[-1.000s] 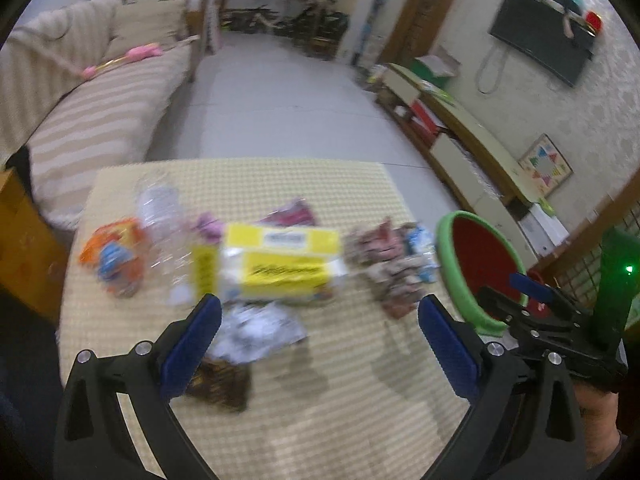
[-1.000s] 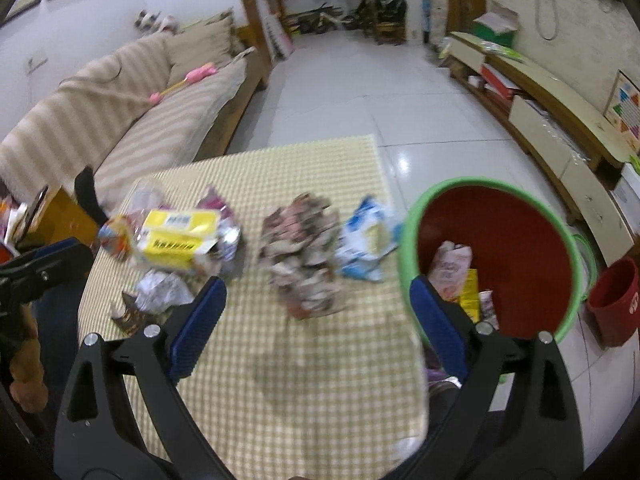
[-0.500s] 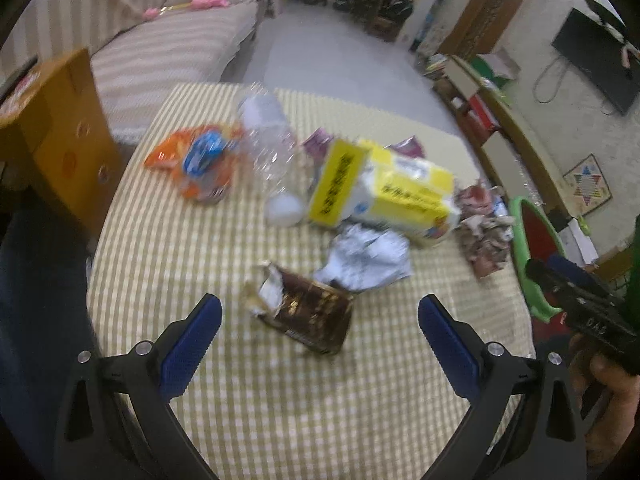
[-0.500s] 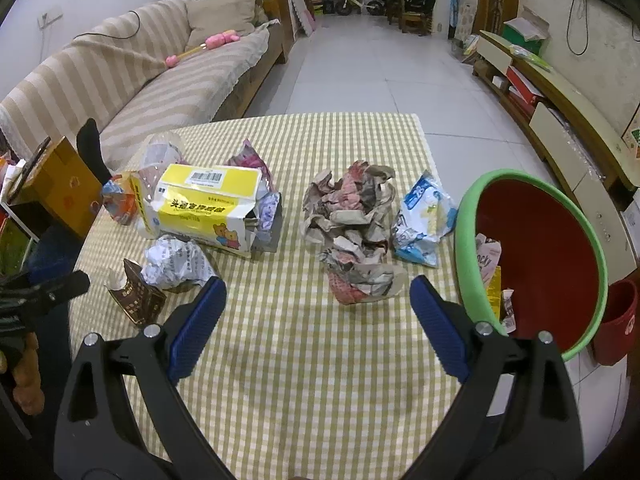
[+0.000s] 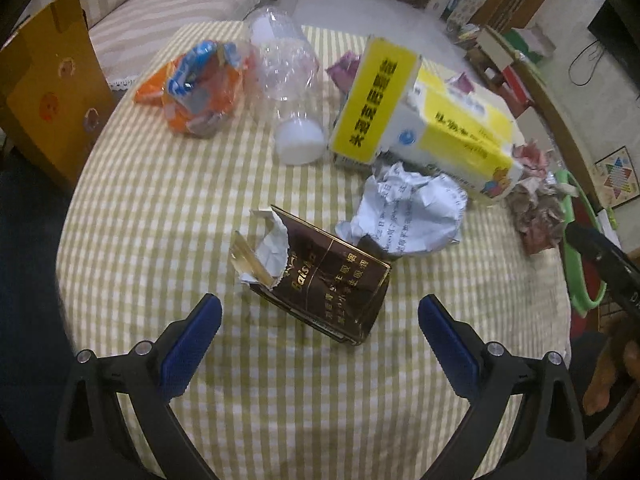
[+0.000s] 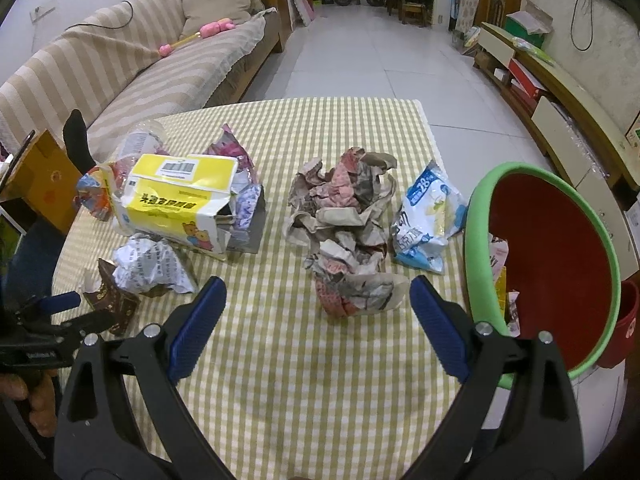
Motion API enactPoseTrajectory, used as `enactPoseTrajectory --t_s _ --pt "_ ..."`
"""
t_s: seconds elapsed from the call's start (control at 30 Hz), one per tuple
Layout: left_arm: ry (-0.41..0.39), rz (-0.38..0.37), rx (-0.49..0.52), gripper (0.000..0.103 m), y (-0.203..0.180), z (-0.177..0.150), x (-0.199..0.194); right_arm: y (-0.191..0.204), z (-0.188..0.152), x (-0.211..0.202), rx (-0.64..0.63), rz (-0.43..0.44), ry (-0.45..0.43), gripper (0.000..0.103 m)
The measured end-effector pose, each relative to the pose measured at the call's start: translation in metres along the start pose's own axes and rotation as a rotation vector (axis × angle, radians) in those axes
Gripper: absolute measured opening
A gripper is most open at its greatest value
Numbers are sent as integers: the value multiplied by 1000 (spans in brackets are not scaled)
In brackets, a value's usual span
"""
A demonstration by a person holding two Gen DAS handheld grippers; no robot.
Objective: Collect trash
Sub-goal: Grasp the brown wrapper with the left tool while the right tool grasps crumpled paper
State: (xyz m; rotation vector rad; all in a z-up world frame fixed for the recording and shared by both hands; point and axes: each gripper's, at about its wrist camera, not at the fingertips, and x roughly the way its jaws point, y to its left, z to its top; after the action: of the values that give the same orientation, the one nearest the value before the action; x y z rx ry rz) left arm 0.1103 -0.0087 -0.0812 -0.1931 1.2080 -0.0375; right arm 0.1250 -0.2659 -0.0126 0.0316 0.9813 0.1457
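Note:
My left gripper [image 5: 319, 322] is open just in front of a torn brown cigarette pack [image 5: 324, 280] on the checked tablecloth. Behind it lie a crumpled white paper [image 5: 408, 210], a yellow carton [image 5: 424, 120], a clear plastic bottle [image 5: 292, 84] and an orange wrapper [image 5: 196, 84]. My right gripper [image 6: 318, 306] is open, low over the cloth in front of a crumpled brown paper heap [image 6: 346, 224]. A blue-white bag [image 6: 428, 216] lies beside the red bin with a green rim [image 6: 480, 208], which holds some trash.
A cardboard box [image 5: 48, 80] stands at the table's left edge. A striped sofa [image 6: 120, 60] is behind on the left. A low TV cabinet [image 6: 560, 92] runs along the right wall. A small red bucket [image 6: 624, 320] sits beside the bin.
My left gripper swung left and down, from the carton to the brown pack, which is now close between the jaws. My right gripper moved in toward the paper heap. Both stayed open.

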Motion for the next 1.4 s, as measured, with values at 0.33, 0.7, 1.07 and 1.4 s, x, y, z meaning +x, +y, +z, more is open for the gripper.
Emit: enactPoseTrajectory --t_s 0.33,0.7,1.07,1.4 --pt "-8 80 -16 92 -15 5 23 -4 7 27 -9 -23 29 91" --pt "-56 129 19 80 -15 14 28 -3 -3 50 -30 -50 72 55" --pt "-59 76 -12 74 3 7 11 -13 -9 35 -20 -17 69 38" --pt "-92 58 -22 74 15 -1 -23 -3 -11 0 -25 11 28 38"
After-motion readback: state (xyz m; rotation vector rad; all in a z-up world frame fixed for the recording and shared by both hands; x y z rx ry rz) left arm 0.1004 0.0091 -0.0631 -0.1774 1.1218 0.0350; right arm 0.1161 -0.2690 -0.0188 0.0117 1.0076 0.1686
